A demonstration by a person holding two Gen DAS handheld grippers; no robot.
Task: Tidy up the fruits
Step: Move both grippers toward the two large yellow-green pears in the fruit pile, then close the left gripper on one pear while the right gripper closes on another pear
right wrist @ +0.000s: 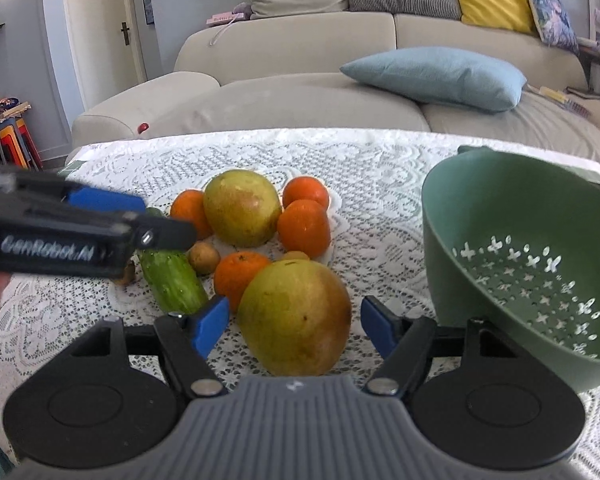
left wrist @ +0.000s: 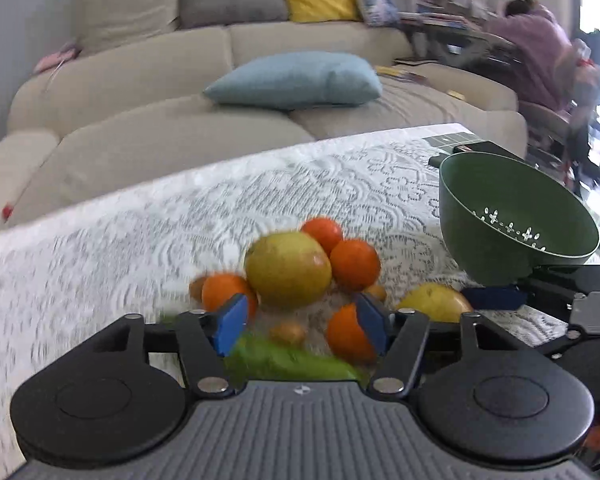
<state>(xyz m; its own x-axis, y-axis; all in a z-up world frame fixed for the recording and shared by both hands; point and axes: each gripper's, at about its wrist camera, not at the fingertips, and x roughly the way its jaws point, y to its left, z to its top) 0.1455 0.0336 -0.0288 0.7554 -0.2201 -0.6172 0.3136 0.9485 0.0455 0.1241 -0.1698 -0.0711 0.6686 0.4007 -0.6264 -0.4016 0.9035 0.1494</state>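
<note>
Your right gripper (right wrist: 294, 326) stands spread around the near mango (right wrist: 294, 316) on the tablecloth (right wrist: 380, 168), just beside the green colander (right wrist: 520, 264) for a short drop, while your left gripper (left wrist: 298, 322) hangs open over the oranges (left wrist: 354, 264).

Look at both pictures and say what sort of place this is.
Most likely a home living room: a beige sofa with cushions stands behind a table covered in white lace, where fruit lies beside a green colander.

Orange tangerines (right wrist: 304, 227), yellow-green mangoes (right wrist: 294, 316), green colander (right wrist: 500, 216), white lace tablecloth (right wrist: 380, 168), blue-padded tongs (right wrist: 294, 326).
</note>
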